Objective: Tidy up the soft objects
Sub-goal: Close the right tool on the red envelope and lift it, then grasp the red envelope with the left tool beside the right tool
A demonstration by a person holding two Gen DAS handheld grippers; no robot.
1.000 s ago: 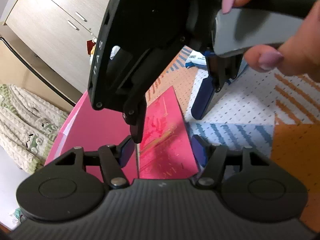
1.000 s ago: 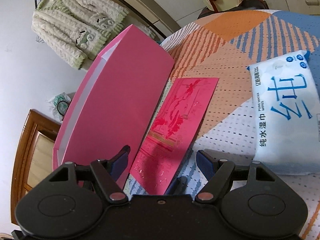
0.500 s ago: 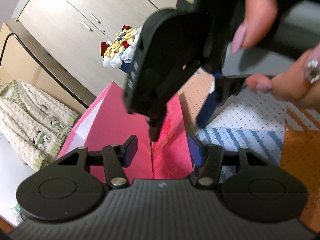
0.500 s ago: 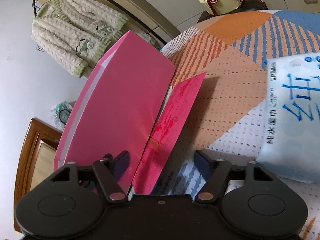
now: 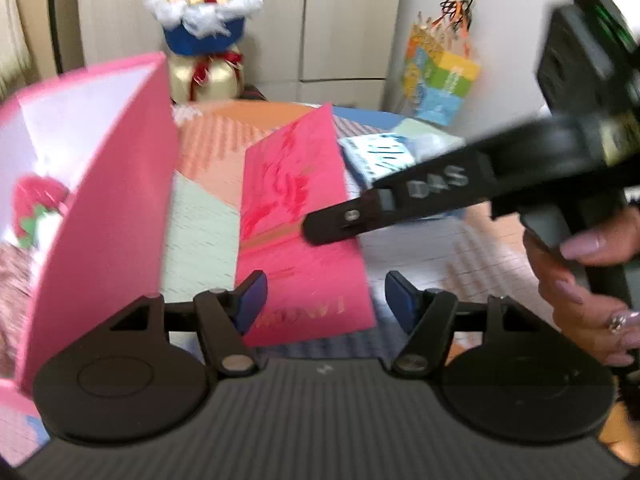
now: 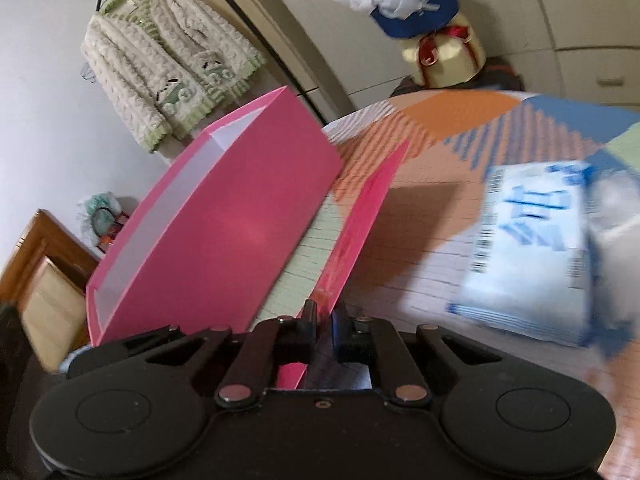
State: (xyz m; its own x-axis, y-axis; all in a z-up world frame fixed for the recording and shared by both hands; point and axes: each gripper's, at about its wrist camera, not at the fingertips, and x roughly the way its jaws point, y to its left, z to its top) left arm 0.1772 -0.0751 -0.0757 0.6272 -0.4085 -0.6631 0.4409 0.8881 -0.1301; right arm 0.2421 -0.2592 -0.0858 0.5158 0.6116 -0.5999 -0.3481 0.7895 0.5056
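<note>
A flat red envelope [image 5: 296, 236] with gold print is held up on edge above the patterned bed cover. My right gripper [image 6: 325, 318] is shut on its edge, and the envelope [image 6: 356, 232] runs away from the fingers. The right gripper's finger [image 5: 360, 216] crosses the left wrist view from the right. My left gripper [image 5: 325, 298] is open and empty, just in front of the envelope's lower edge. A pink open box [image 5: 108, 208] stands to the left, with a strawberry toy [image 5: 36, 204] inside. The box [image 6: 224, 232] also shows in the right wrist view.
A blue-and-white wet wipes pack [image 6: 532, 256] lies on the cover to the right; it also shows behind the envelope [image 5: 378, 152]. A bouquet bucket [image 5: 204, 40] stands by the cupboards. A knitted cardigan [image 6: 168, 64] hangs on the wall.
The right gripper has shut on the red envelope and lifted it off the cover onto its edge. The left gripper has swung to face across the bed and stays open.
</note>
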